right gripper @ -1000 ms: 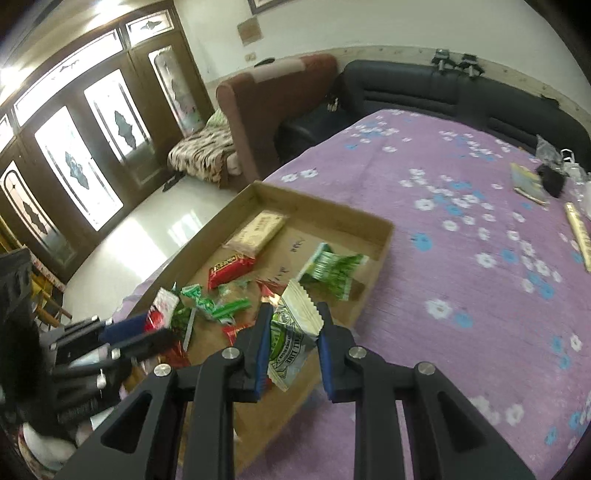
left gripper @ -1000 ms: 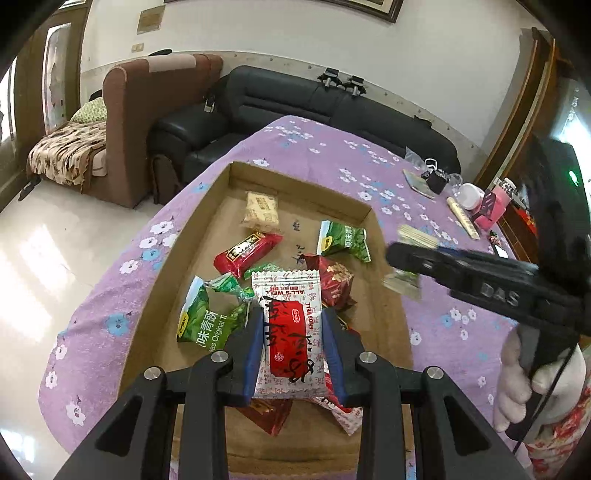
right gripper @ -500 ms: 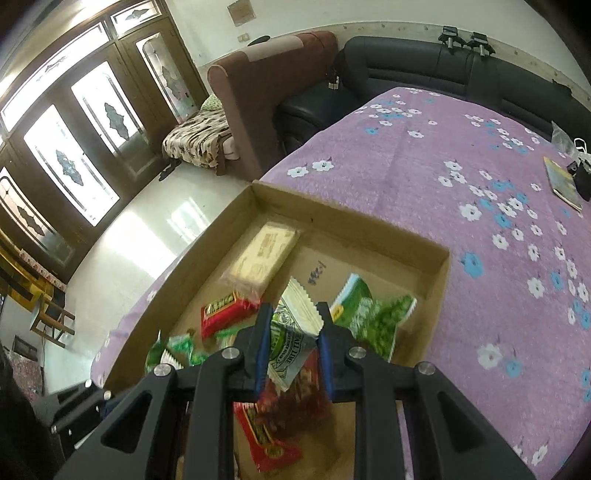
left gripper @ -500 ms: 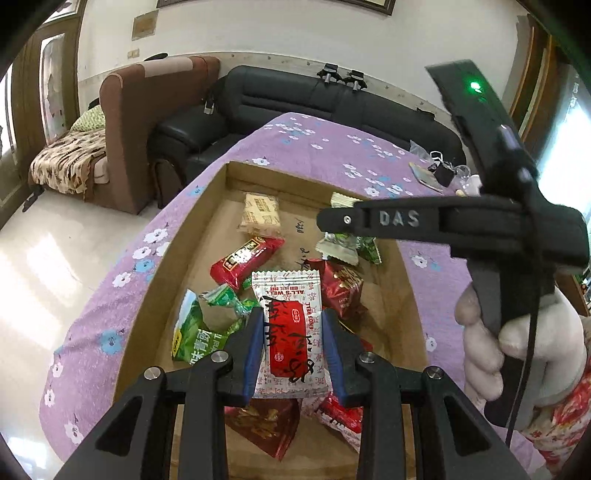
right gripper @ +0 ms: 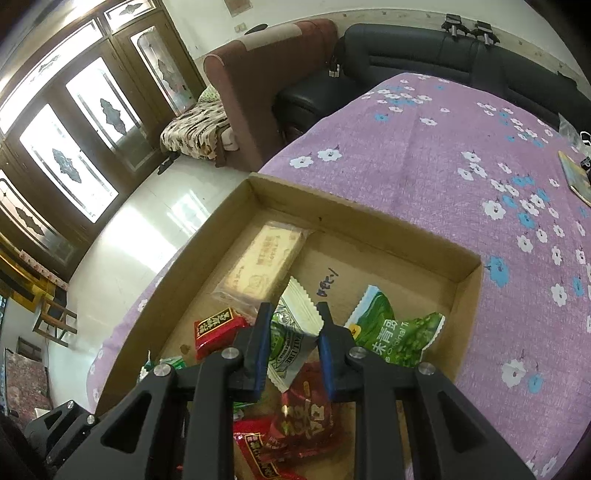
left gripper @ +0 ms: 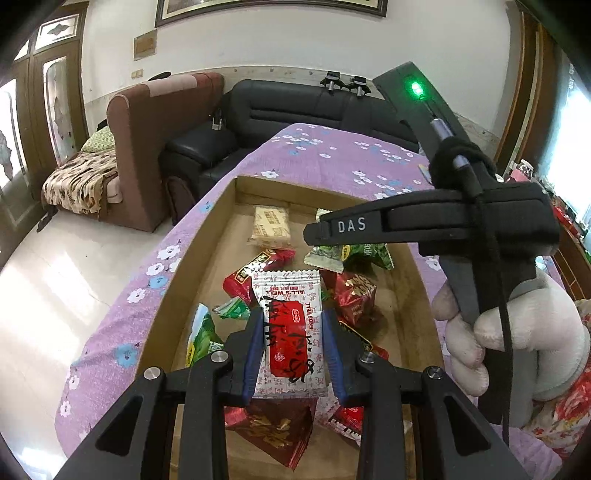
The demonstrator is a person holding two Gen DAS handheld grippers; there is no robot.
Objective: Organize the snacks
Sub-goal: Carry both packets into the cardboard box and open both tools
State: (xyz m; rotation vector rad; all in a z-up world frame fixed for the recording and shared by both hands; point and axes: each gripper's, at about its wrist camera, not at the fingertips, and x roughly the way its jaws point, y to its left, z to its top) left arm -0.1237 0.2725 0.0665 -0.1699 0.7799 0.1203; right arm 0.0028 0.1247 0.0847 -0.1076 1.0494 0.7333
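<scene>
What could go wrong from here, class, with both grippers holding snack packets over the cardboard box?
1. The right gripper pinches its green-and-white packet off-centre, so it may slip or twist.
2. Both tools crowd above the cardboard box; the left gripper, gripping the white-and-red packet, could bump the other.

Far back, a black sofa (left gripper: 310,110) against the white wall. Left of it, a brown armchair (left gripper: 155,122) with a spotty blanket (left gripper: 77,182) on its seat. On the left, tall wooden doors (right gripper: 70,147) with bright glass panes. Below, a shiny pale floor (left gripper: 55,280). Up high, a framed picture (left gripper: 269,9). On the far right of the purple flowered cloth (right gripper: 461,147), a small booklet (right gripper: 576,177).
</scene>
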